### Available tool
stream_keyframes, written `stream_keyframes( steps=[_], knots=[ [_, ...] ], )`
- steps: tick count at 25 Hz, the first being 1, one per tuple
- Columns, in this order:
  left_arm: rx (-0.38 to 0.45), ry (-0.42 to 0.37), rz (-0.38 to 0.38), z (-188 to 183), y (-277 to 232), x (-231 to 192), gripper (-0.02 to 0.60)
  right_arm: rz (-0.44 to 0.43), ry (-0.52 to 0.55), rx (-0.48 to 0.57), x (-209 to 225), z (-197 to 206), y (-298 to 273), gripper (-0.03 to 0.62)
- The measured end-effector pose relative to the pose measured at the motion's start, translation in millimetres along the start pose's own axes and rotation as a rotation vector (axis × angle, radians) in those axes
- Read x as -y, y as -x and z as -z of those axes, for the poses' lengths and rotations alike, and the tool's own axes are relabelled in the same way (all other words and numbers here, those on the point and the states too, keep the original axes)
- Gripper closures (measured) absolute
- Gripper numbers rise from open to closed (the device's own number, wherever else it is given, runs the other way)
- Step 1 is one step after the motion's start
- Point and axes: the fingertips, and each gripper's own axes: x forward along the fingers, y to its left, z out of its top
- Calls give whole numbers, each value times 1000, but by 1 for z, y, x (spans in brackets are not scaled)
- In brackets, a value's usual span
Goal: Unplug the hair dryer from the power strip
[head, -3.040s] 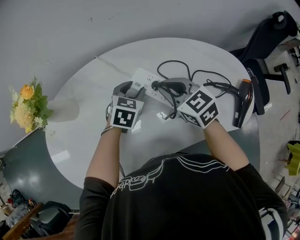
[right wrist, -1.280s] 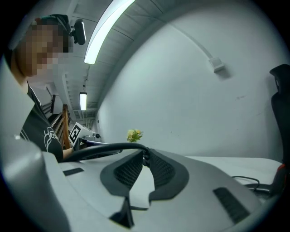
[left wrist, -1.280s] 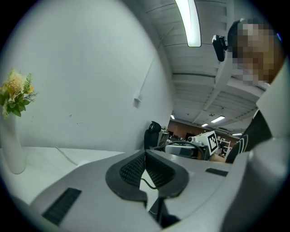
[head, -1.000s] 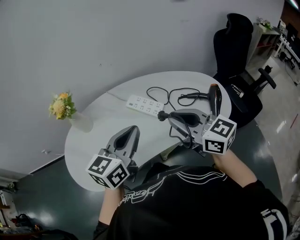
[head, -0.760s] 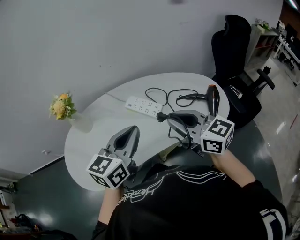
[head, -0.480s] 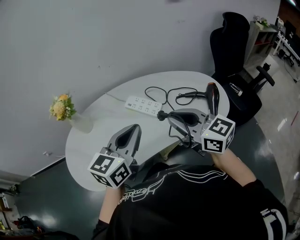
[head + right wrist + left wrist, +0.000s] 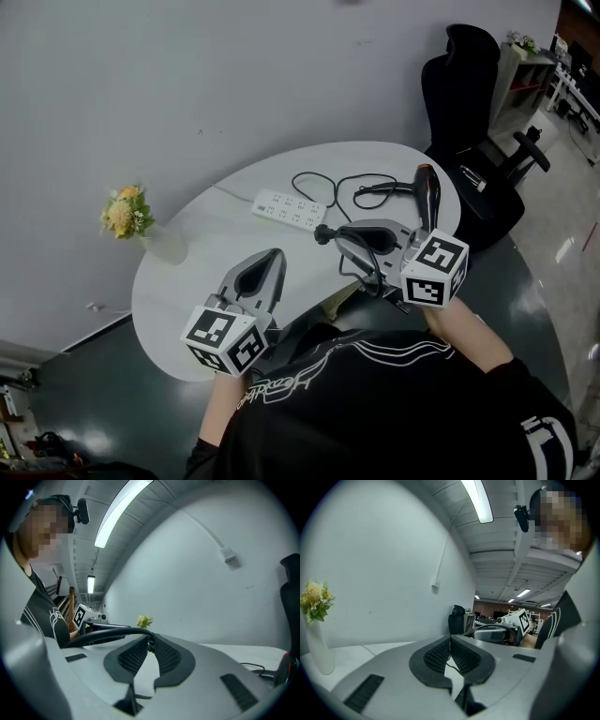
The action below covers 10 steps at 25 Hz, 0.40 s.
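Observation:
The white power strip [image 7: 289, 208] lies on the round white table [image 7: 187, 281] with no plug in its sockets. My right gripper [image 7: 333, 234] hangs above the table's near side, shut on the hair dryer's black plug [image 7: 322, 234]. Its black cord [image 7: 323, 183] loops back across the table to the black hair dryer [image 7: 427, 194] at the right rim. In the right gripper view the cord [image 7: 103, 632] runs in from the left to the closed jaw tips of the right gripper [image 7: 150, 641]. My left gripper [image 7: 276, 254] is shut and empty, held over the near left part; in its own view the left gripper [image 7: 450, 640] has its jaws meeting.
A vase of yellow flowers [image 7: 127, 214] stands at the table's left edge, and the same flowers [image 7: 316, 602] show in the left gripper view. A black office chair [image 7: 469, 84] stands beyond the table at the right. A grey wall runs behind the table.
Three seconds ago both grippers were down at the power strip. Now they are raised and drawn back, and the plug is off the strip. Over the last second hardly anything moved.

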Motion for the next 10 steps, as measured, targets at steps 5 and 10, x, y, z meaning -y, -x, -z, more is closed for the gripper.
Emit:
stream_keyframes(
  steps=[5,10],
  knots=[
    [-2,2,3,0,0,-2,575,0,-5,3,1,2,-2,566],
    [-5,-2,6,0,-1,-1,575,3,-8,0,1,3,-2,566]
  ],
)
